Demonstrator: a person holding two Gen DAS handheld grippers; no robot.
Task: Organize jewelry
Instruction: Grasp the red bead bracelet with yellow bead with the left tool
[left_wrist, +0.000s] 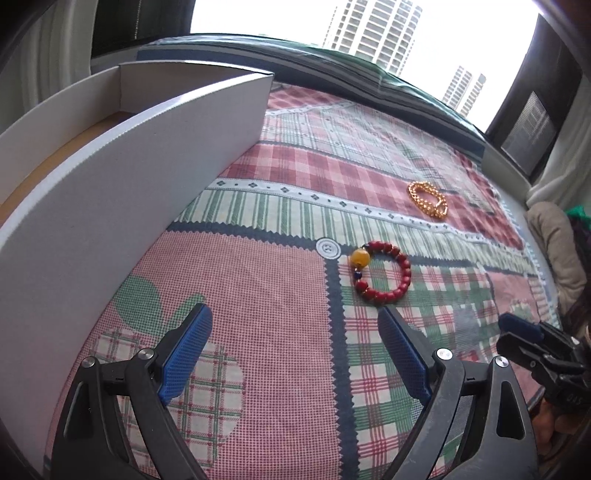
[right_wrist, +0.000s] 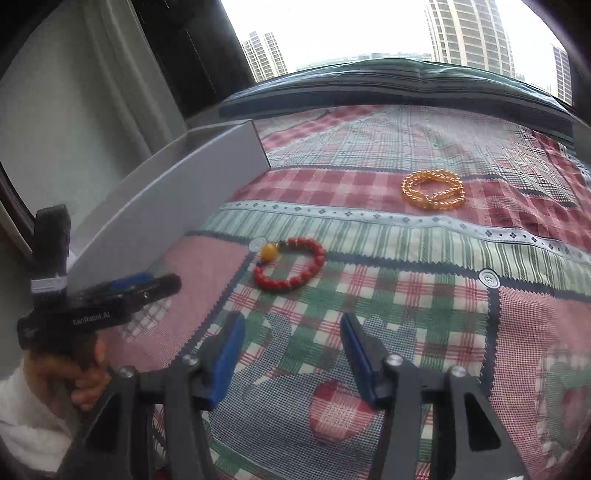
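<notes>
Both jaws parted, nothing between: left gripper wide, right gripper narrower. White cardboard box stands left on patchwork bedspread. Red bead bracelet lies flat ahead of both, unobstructed, its amber bead toward the box. Gold bead bracelet lies beyond, long axis across the right view.
</notes>
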